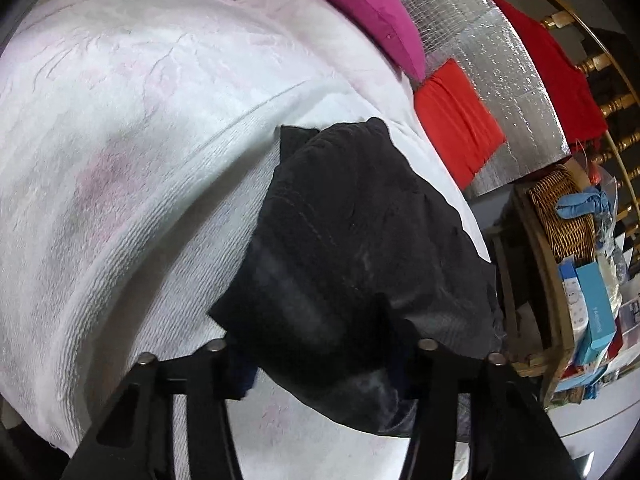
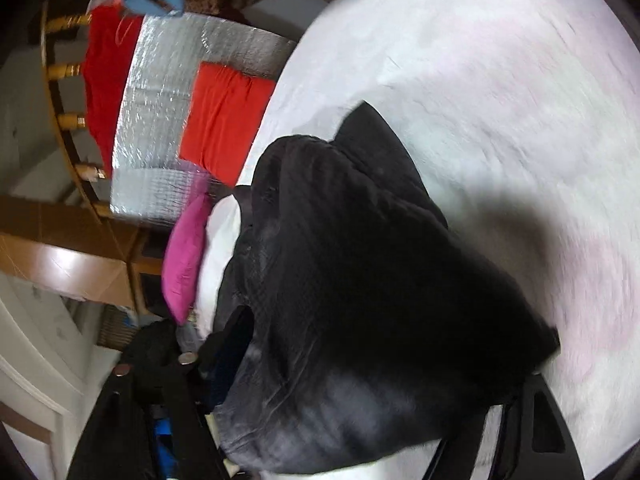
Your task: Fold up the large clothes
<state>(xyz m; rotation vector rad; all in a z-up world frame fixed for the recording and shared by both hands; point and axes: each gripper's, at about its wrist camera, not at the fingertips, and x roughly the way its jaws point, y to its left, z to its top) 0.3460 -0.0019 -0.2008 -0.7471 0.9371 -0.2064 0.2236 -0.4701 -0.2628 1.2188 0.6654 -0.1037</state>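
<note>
Through the left wrist view, the left gripper (image 1: 320, 360) is gripping the near edge of the black, softly crumpled cloth garment (image 1: 352, 232), which is draping from centre toward 5 o'clock over the pale pink-white textured bed cover (image 1: 132, 152). A magenta pillow (image 1: 368, 12) is lying at 1 o'clock.

Through the right wrist view, the right gripper (image 2: 352, 412) is mostly hiding under the garment (image 2: 360, 280); whether it is pinching cloth, I cannot tell. Judging by the bunching, both edges are needing to travel level and taut, so the fold is landing flat.
</note>
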